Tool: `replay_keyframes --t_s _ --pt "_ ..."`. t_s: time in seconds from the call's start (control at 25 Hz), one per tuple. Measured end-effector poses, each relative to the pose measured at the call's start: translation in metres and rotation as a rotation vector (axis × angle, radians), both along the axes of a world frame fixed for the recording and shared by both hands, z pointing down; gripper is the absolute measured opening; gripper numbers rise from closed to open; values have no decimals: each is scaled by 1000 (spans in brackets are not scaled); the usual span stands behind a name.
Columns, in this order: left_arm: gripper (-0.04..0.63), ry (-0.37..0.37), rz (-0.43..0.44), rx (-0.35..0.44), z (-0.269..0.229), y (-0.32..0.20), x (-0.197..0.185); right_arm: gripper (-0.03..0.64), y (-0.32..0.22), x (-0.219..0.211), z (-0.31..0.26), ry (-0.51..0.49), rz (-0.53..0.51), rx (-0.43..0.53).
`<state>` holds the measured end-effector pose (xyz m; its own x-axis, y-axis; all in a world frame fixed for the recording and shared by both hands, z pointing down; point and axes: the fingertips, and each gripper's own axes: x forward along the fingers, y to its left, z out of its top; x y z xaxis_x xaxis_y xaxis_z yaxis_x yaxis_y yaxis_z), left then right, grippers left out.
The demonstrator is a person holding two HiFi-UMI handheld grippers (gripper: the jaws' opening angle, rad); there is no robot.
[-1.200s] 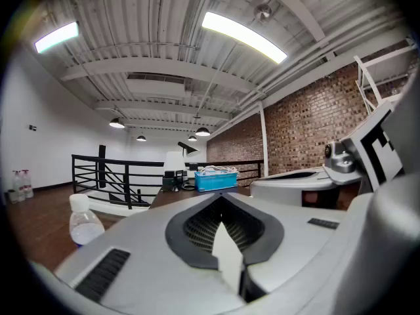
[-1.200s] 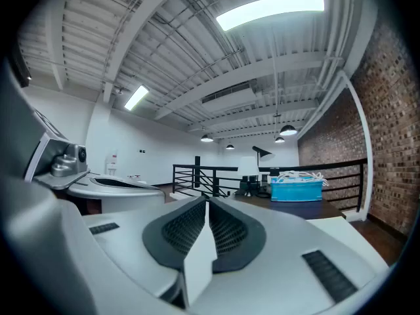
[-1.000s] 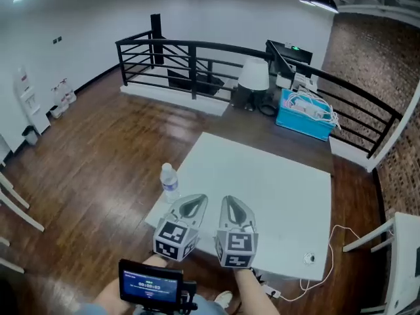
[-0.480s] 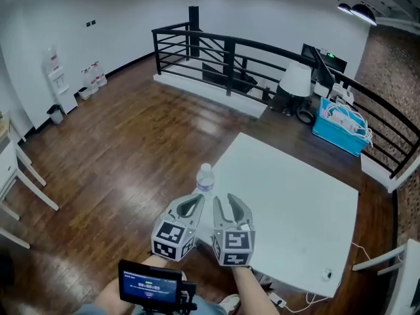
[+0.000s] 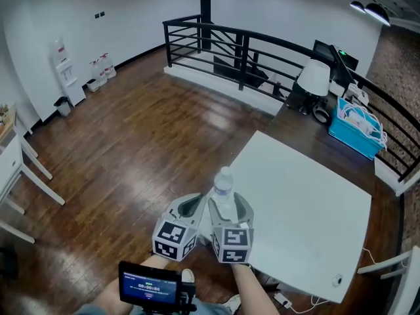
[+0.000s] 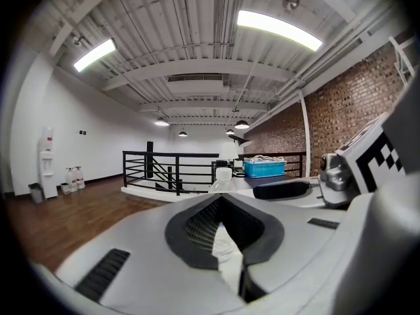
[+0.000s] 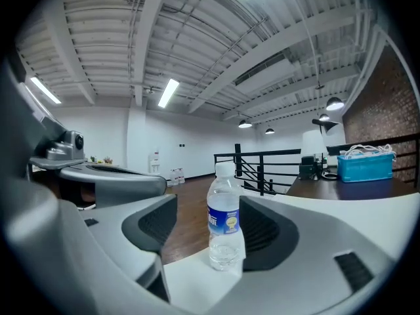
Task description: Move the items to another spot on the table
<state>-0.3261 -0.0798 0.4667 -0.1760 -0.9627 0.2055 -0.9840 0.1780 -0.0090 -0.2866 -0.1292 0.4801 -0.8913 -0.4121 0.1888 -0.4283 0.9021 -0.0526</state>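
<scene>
A clear water bottle point(image 5: 223, 184) with a white cap and blue label stands upright at the near left corner of the white table point(image 5: 308, 202). My right gripper point(image 5: 228, 207) reaches round it. In the right gripper view the bottle point(image 7: 225, 222) stands between the jaws with room on both sides, and the jaws are opening, so the right gripper point(image 7: 216, 245) has no hold on it. My left gripper point(image 5: 191, 206) hangs just left of the bottle, off the table's edge, jaws together. Over the left gripper point(image 6: 230, 258) I see the bottle's cap point(image 6: 224, 174).
A black railing point(image 5: 262, 48) runs behind the table. Beyond it, a dark desk holds a white lamp point(image 5: 314, 77) and a blue basket of cables point(image 5: 357, 126). A cable end point(image 5: 336, 281) lies at the table's near right corner. Wooden floor point(image 5: 118, 149) spreads to the left.
The right gripper's jaws have spread apart and the bottle now stands between them. Both grippers have closed in on the table corner; earlier the bottle stood ahead of them.
</scene>
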Motion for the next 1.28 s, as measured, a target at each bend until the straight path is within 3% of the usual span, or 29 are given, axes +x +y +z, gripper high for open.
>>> replay_keyframes --t_s 0.2,0.8,1.04,1.16,1.28 --pt "11 20 10 -15 11 1 -16 367 -12 -14 16 1 54 -21" --pt "11 38 73 -80 50 -20 -49 368 -50 -49 62 37 139 -43" --pt "11 38 96 -87 56 -32 -62 366 -59 -61 64 22 147 3" --pt "11 35 101 -94 58 -34 -68 309 -59 -64 63 6 150 10" --pt "11 38 103 -101 61 -34 -72 298 -58 -68 62 2 153 24"
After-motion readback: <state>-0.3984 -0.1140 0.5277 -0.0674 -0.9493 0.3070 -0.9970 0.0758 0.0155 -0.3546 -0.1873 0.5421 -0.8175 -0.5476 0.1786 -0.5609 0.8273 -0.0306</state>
